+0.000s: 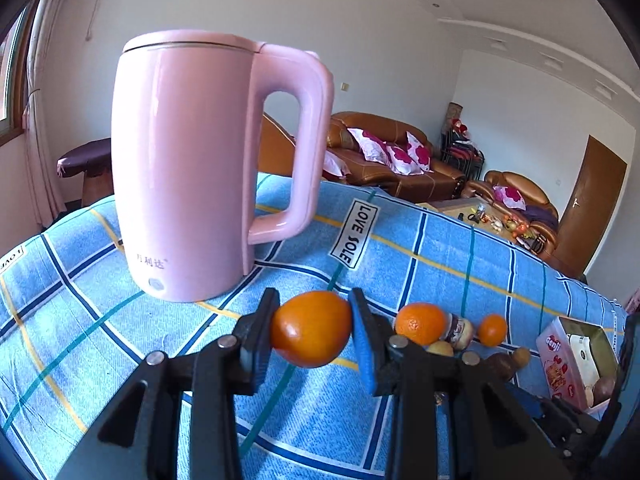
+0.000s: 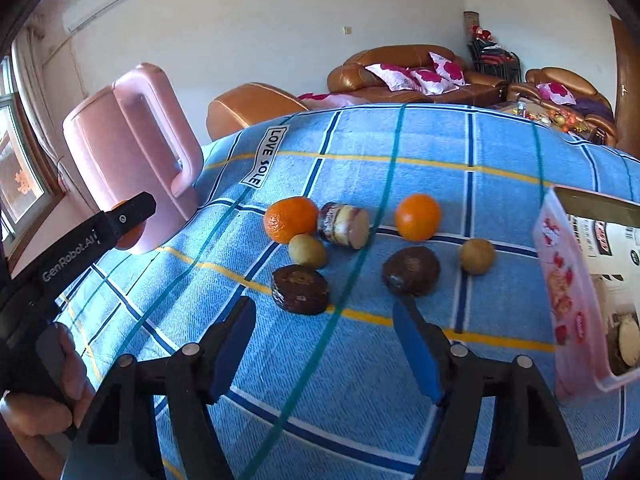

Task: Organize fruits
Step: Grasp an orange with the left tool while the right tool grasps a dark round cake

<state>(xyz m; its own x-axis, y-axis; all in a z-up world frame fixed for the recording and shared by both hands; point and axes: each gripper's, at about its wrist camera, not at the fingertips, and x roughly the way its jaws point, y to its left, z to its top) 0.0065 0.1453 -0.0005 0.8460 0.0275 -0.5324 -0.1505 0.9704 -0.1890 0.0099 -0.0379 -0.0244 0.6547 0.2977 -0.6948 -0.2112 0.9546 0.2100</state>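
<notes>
Orange (image 1: pixel 311 328) pinched betw left gripper (image 1: pixel 314 330) pads, lifted off blue cloth (image 1: pixel 120 320), just in front of pink kettle (image 1: pixel 184 168). Right gripper (image 2: pixel 325 344) jaws apart, nothing betw them, near dark fruit (image 2: pixel 412 270); pink box (image 2: pixel 568 300) at right edge.

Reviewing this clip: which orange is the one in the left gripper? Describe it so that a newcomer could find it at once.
Start at the tall pink kettle standing on the blue checked cloth. Just in front of its base, the left gripper is shut on an orange, lifted off the cloth. The other two oranges lie on the cloth, untouched, among brown fruits.
</notes>
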